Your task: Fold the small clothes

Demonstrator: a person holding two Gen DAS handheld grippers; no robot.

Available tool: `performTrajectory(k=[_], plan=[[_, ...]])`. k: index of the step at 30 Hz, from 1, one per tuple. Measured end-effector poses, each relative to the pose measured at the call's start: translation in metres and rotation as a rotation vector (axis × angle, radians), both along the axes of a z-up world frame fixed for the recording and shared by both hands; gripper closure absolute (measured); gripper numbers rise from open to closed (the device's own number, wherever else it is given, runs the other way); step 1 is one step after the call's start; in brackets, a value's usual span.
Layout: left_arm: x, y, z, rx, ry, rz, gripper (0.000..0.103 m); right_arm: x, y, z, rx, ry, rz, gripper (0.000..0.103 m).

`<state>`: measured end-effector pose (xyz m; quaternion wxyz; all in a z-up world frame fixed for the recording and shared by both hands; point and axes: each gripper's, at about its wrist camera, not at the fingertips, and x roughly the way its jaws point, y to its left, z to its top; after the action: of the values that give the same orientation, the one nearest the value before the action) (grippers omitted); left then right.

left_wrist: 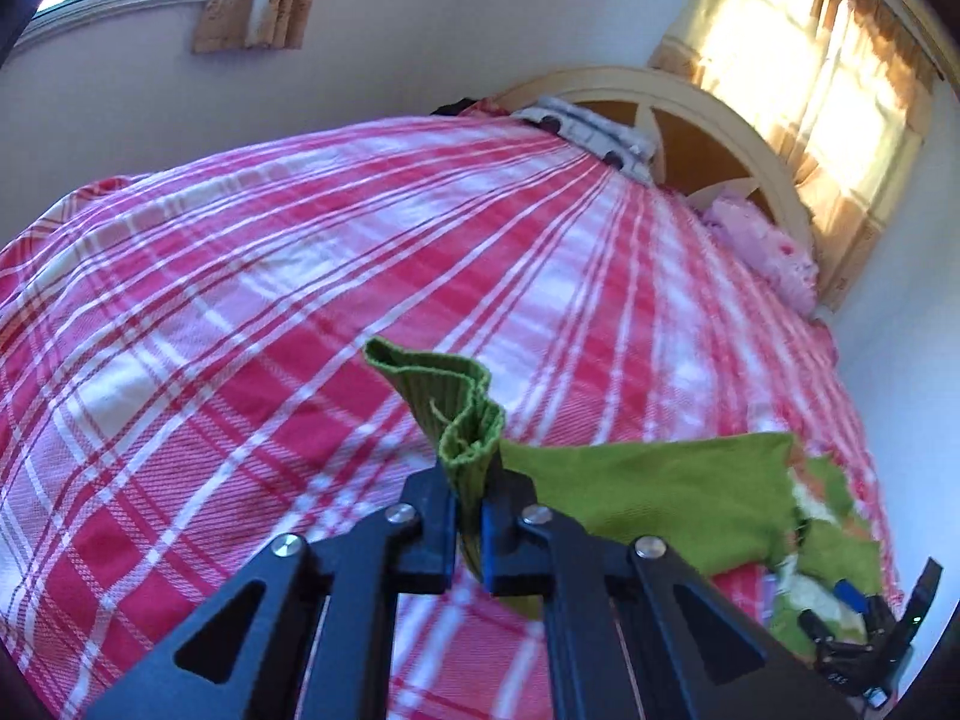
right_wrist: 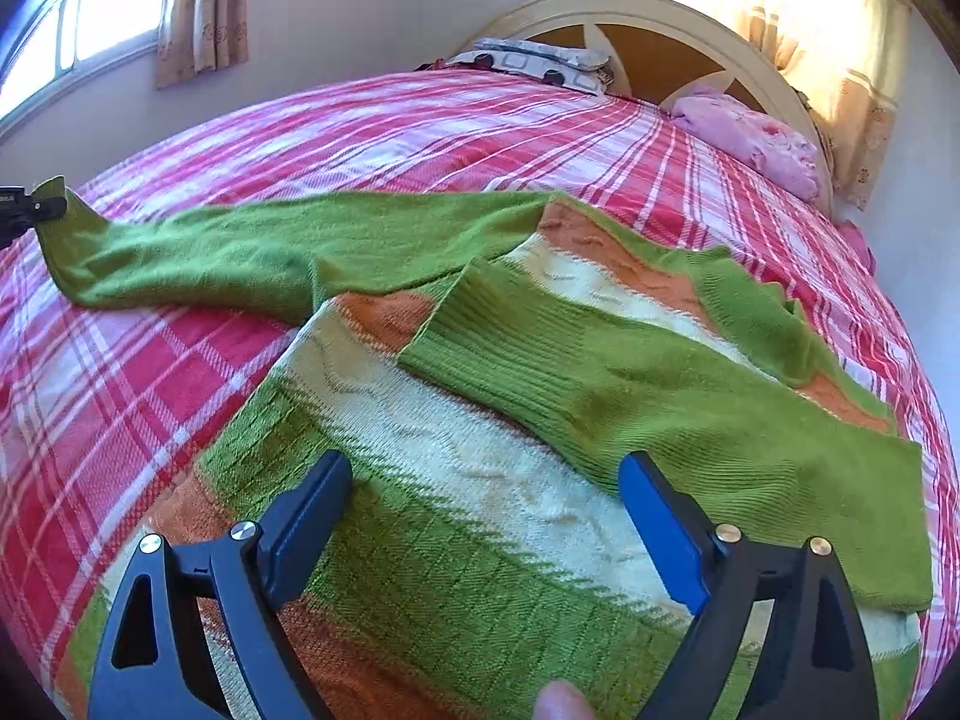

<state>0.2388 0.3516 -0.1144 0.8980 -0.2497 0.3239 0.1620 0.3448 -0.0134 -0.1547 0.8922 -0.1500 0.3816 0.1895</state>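
A small knit sweater [right_wrist: 480, 468] with green, cream and orange bands lies on the bed. Its right sleeve [right_wrist: 660, 396] is folded across the body. Its left sleeve [right_wrist: 288, 246] stretches out to the left. My left gripper [left_wrist: 471, 504] is shut on that sleeve's ribbed green cuff [left_wrist: 456, 396] and holds it off the bedspread; it shows at the left edge of the right wrist view [right_wrist: 36, 207]. My right gripper [right_wrist: 486, 510] is open and empty, hovering just above the sweater's body; it also shows in the left wrist view [left_wrist: 870, 624].
The bed has a red and white plaid bedspread [right_wrist: 390, 132]. A patterned pillow [right_wrist: 540, 60] and a pink bundle of cloth [right_wrist: 756, 132] lie against the cream headboard [right_wrist: 636, 6]. Curtained windows are on the walls behind.
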Motion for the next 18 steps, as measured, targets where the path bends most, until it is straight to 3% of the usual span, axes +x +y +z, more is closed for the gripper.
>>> performTrajectory(k=[8, 18], plan=[[0.017, -0.042, 0.04, -0.041, -0.095, -0.132, 0.098, -0.019, -0.05, 0.038, 0.128, -0.022, -0.086, 0.012], [0.053, -0.128, 0.087, -0.097, -0.197, -0.318, 0.098, -0.074, -0.128, 0.047, 0.215, -0.011, -0.142, 0.012]])
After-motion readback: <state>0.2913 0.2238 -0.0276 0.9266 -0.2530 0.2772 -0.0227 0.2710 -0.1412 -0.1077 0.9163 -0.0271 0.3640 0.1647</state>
